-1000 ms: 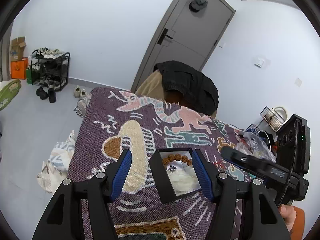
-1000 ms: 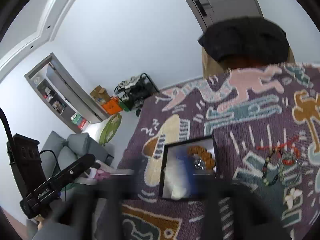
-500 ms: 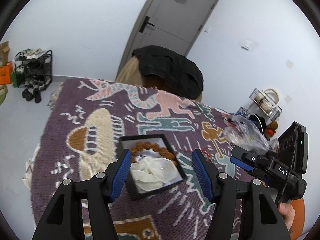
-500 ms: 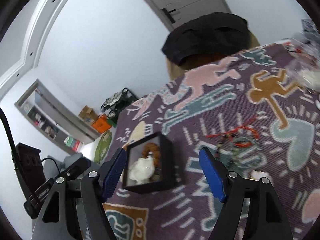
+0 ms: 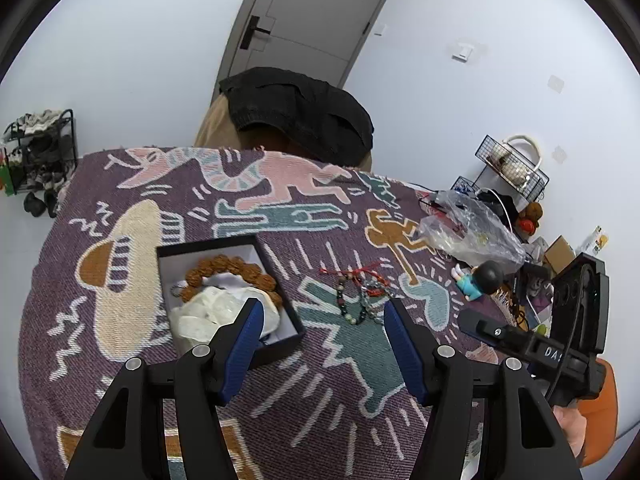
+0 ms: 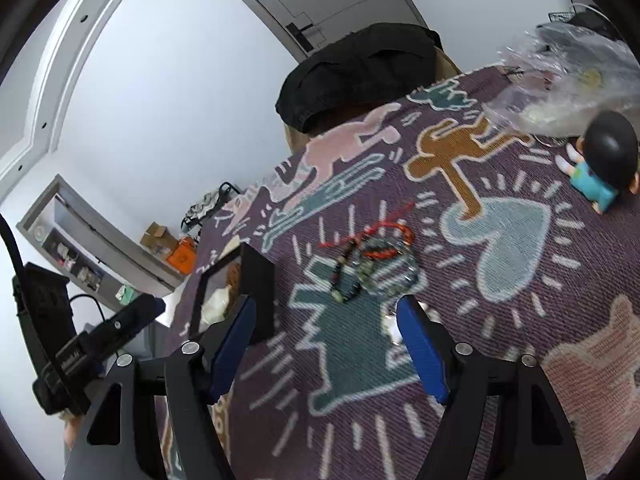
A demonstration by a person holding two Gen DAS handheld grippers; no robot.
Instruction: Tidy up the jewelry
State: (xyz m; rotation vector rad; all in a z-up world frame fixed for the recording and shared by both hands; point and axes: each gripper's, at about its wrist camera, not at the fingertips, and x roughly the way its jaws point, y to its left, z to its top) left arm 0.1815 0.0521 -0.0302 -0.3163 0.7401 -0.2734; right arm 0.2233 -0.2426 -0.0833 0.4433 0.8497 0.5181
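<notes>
Left gripper (image 5: 322,332) and right gripper (image 6: 326,330): fingers wide apart, holding nothing, above the woven cloth (image 5: 320,392). Beaded bracelets (image 5: 360,294) lie tangled right of the black box (image 5: 228,292), which holds brown beads (image 5: 232,270).

- Purple patterned blanket (image 5: 280,392) covers the surface, filling mid-frame.
- Black box (image 5: 280,344), centre left.
- Tangled bracelets (image 5: 360,300), centre.
- Clear plastic bag (image 5: 472,236) and doll figurine (image 5: 480,280), right.
</notes>
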